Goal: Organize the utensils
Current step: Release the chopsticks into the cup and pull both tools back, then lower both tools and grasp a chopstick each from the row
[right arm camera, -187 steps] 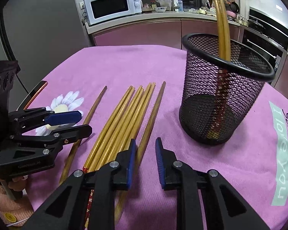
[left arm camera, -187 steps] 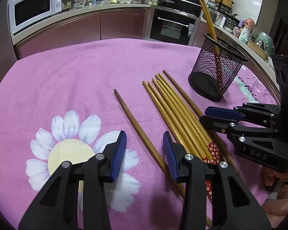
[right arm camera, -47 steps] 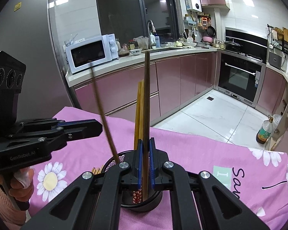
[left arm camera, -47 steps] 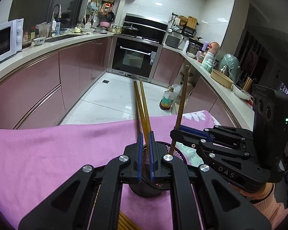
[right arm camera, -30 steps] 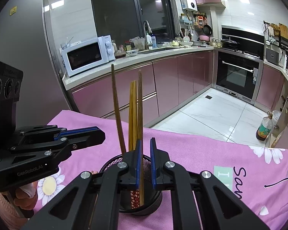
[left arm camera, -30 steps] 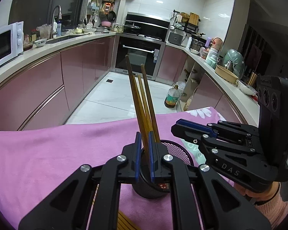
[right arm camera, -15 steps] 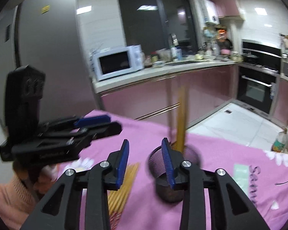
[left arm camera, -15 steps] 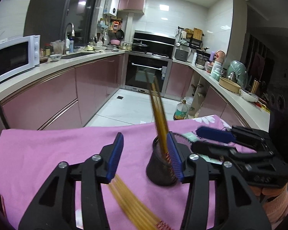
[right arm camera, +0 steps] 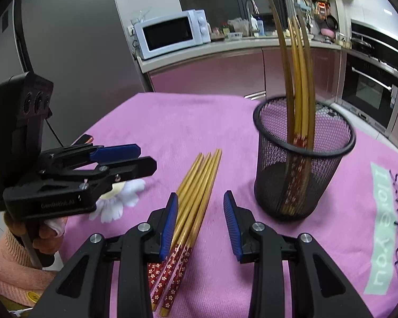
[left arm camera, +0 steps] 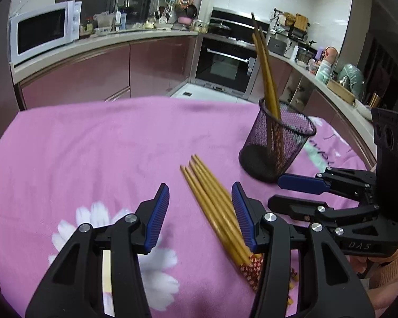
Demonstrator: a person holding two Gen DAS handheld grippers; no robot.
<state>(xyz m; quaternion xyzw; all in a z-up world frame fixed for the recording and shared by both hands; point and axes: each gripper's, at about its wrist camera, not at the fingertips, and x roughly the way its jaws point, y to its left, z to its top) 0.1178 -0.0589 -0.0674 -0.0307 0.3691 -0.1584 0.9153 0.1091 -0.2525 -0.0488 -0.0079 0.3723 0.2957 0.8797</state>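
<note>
We are holding the left tool (left arm camera: 200, 210) low over the pink cloth of the table (left arm camera: 79, 148), its jaws standing apart and gripping nothing. Just right of its gap, the loose chopsticks (left arm camera: 212, 206) are lying flat in a tight bundle, tips pointing far and patterned red ends near. We are holding the right tool (right arm camera: 200, 224) low over the same bundle, jaws likewise apart and empty; the bundle is passing under its left finger. At the far right, the mesh holder (right arm camera: 303, 164) is standing upright on the cloth, with the stored chopsticks (right arm camera: 297, 79) leaning inside it, red ends down.

We are judging the task partly complete: several sticks are standing in the holder, and the bundle on the cloth is waiting to be moved.

The exact count in each group is hard to make out, since the sticks are overlapping. The tool bodies are covering the near ends of the bundle in the left wrist view, and the holder is motion-blurred.
</note>
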